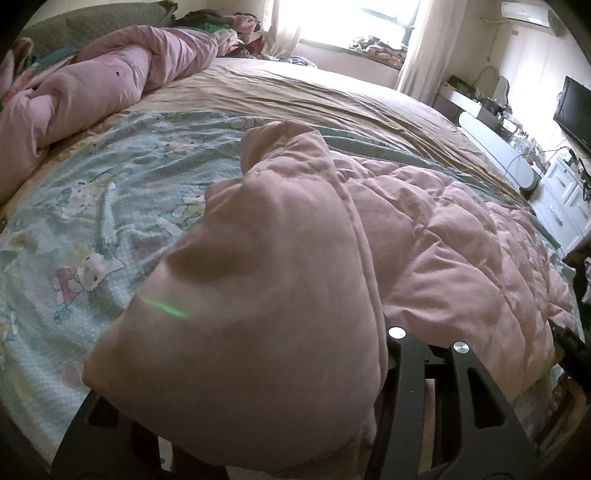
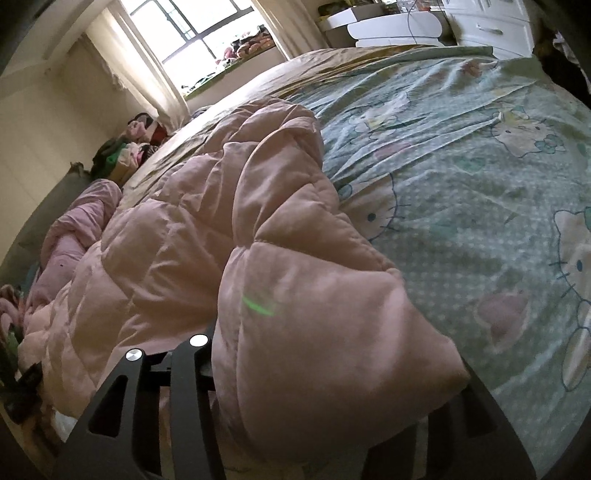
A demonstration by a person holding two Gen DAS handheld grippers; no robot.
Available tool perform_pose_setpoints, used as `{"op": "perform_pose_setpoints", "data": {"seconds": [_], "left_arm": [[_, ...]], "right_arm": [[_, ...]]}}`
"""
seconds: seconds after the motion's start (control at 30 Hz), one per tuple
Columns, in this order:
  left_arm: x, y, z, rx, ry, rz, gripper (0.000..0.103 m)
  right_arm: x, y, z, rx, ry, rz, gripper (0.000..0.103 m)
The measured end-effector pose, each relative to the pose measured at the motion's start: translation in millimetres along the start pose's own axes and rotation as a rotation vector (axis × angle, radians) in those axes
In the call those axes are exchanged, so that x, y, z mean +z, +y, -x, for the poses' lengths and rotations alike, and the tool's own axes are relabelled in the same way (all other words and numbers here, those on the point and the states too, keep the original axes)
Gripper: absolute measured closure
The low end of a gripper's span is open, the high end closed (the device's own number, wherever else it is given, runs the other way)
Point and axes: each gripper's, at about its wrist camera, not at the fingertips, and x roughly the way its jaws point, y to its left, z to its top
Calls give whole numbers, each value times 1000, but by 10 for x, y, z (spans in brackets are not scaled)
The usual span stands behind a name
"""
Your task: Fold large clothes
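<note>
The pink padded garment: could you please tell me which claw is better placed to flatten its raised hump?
Left, tentatively: the pink padded garment bulges between the fingers of the left claw, with the hump straight ahead. The right claw is likewise buried in fabric, so the margin is slight.

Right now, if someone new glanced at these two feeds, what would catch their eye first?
A puffy pink quilted garment fills the foreground of both views, bunched up between each gripper's black fingers. It lies on a pale green cartoon-cat sheet spread over a tan bed. Behind, a bright window glares, and a rolled pink quilt lies at the far left of the left view.
</note>
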Motion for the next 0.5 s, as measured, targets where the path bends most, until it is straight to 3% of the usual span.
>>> {"op": "perform_pose_setpoints", "data": {"seconds": [0.17,0.3,0.43,0.5], "left_arm": [[-21,4,-5,-7,7,6,61],[-20,26,-5,-6,7,5,61],[-23,37,2,-6,10,7,60],[-25,40,0,-6,11,6,60]], "right_arm": [[9,-17,154,-67,13,0,24],[38,39,408,-145,-46,69,20],[91,337,712,-241,-196,198,18],[103,526,769,-231,-230,269,18]]}}
